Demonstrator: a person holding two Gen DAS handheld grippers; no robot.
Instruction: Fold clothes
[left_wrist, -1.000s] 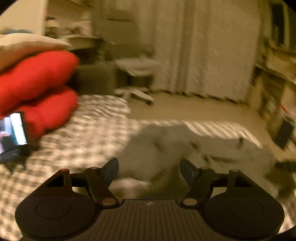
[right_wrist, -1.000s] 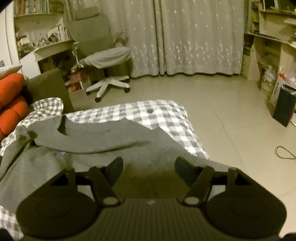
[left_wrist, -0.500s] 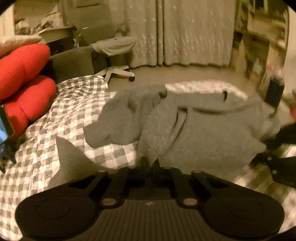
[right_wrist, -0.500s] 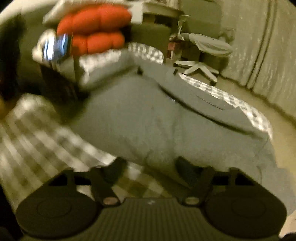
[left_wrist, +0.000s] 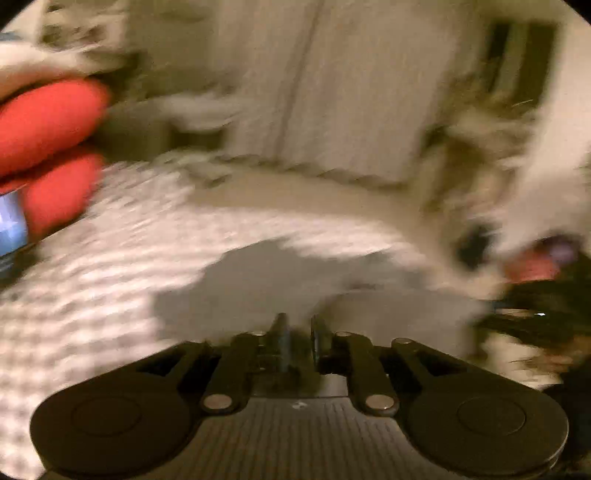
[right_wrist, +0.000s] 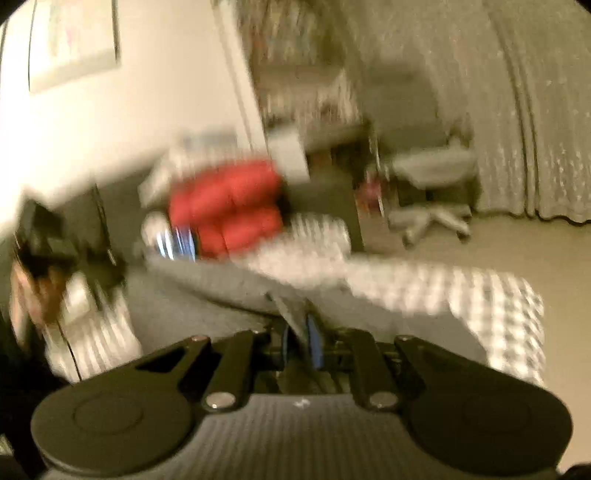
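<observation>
Both views are blurred by motion. A grey sweatshirt (left_wrist: 266, 280) lies on a checked bed cover (left_wrist: 92, 295). My left gripper (left_wrist: 297, 332) has its jaws close together on the sweatshirt's near edge. In the right wrist view the same grey sweatshirt (right_wrist: 207, 295) stretches across the checked bed cover (right_wrist: 498, 306). My right gripper (right_wrist: 299, 343) is shut on a fold of the grey cloth that rises between its blue-padded fingers.
Red cushions (left_wrist: 48, 147) and a lit phone screen (left_wrist: 11, 225) sit at the bed's left end; the cushions (right_wrist: 225, 206) also show in the right wrist view. An office chair (right_wrist: 432, 184) stands on the floor by pale curtains (right_wrist: 535, 110). The left gripper and hand (right_wrist: 40, 258) appear at left.
My right gripper went from open to shut on the sweatshirt. My left gripper stayed shut on it. Both views have swung fast and the cloth is pulled along.
</observation>
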